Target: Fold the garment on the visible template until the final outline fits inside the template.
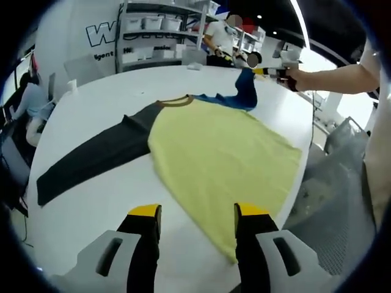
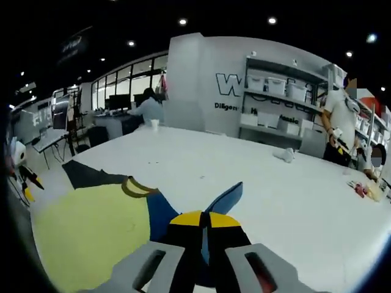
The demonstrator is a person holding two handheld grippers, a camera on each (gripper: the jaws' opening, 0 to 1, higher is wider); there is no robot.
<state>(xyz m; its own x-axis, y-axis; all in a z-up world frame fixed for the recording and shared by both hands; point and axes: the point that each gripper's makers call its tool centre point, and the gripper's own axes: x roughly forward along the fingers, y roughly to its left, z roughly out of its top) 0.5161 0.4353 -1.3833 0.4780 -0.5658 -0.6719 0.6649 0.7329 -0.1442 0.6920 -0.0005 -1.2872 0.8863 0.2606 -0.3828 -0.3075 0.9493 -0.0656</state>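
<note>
Right gripper view, gripper (image 2: 203, 221) pinching soft blue sleeve (image 2: 225, 198)

The yellow-bodied garment (image 1: 220, 159) lies flat ahead of the left gripper (image 1: 198, 215), dark sleeve (image 1: 91, 159) outstretched, blue sleeve (image 2: 221, 200) lifted, pinched in the right gripper (image 2: 203, 221).

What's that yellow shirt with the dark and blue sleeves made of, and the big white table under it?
The yellow long-sleeved shirt looks like soft matte knit fabric, probably cotton: it lies limp and its blue sleeve drapes from the right claw. The white round table looks smooth and faintly glossy, perhaps laminate.
</note>
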